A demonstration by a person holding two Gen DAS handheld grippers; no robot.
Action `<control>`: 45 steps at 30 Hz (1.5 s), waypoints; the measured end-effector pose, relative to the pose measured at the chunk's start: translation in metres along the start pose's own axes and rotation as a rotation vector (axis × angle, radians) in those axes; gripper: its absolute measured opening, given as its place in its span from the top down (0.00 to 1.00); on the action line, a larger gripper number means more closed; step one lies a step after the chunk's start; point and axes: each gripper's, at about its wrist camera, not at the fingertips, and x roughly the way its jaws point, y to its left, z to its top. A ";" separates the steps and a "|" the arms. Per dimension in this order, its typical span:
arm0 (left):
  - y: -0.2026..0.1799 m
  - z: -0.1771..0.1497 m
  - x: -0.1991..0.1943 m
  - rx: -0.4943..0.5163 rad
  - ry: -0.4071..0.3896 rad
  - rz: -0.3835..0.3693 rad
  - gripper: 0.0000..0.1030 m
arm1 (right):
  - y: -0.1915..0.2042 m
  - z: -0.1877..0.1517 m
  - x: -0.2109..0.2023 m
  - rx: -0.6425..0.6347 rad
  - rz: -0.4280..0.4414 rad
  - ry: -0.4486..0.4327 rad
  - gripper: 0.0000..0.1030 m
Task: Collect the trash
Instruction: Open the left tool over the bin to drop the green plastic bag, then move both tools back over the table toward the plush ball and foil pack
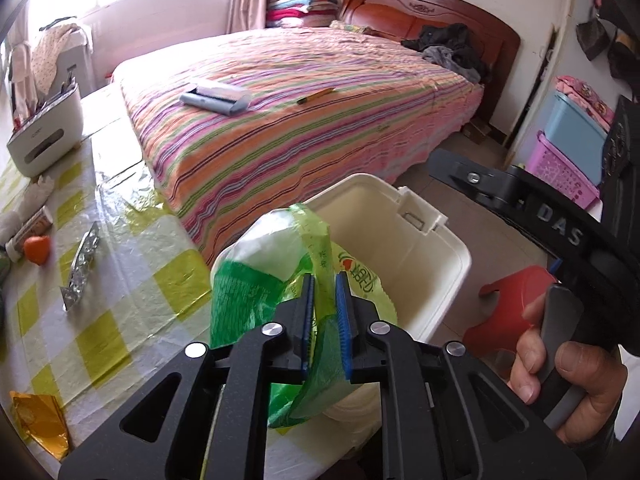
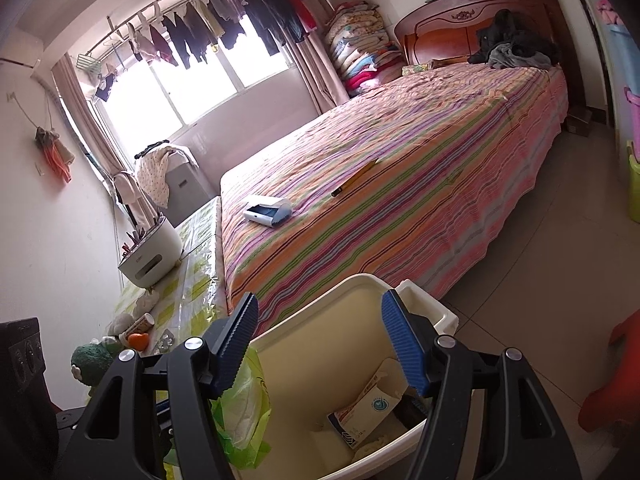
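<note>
A green plastic bag (image 1: 256, 280) with white stuff inside hangs at the near rim of the white bin (image 1: 440, 236), which stands on the floor between table and bed. My left gripper (image 1: 325, 280) has a fold of the bag between its blue pads, which stand slightly apart, so it is open. Above the bin (image 2: 360, 278) my right gripper (image 2: 320, 300) hangs open with nothing between its fingers. A small cardboard box (image 2: 372, 404) lies in the bin's bottom. The green bag (image 2: 240, 408) shows at the bin's left side. A hand (image 1: 560, 368) holds the right gripper's handle.
The table's yellow-checked cloth (image 1: 120, 280) carries an orange (image 1: 38, 250), a foil blister pack (image 1: 82, 268), a gold wrapper (image 1: 40, 424) and a white holder (image 1: 44, 132). A striped bed (image 1: 300, 120) stands behind the bin. A red stool (image 1: 516, 304) is on the right.
</note>
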 end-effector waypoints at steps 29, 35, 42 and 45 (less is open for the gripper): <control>0.056 0.002 -0.072 -0.101 -0.216 0.208 0.11 | 0.039 -0.013 0.015 -0.046 0.053 0.051 0.39; 0.099 0.001 -0.089 -0.196 -0.222 0.277 0.10 | 0.059 -0.023 0.026 -0.081 0.071 0.093 0.39; 0.165 -0.009 -0.111 -0.351 -0.245 0.451 0.10 | 0.085 -0.036 0.035 -0.119 0.093 0.128 0.39; 0.189 -0.015 -0.121 -0.388 -0.254 0.540 0.10 | 0.096 -0.042 0.041 -0.126 0.103 0.152 0.39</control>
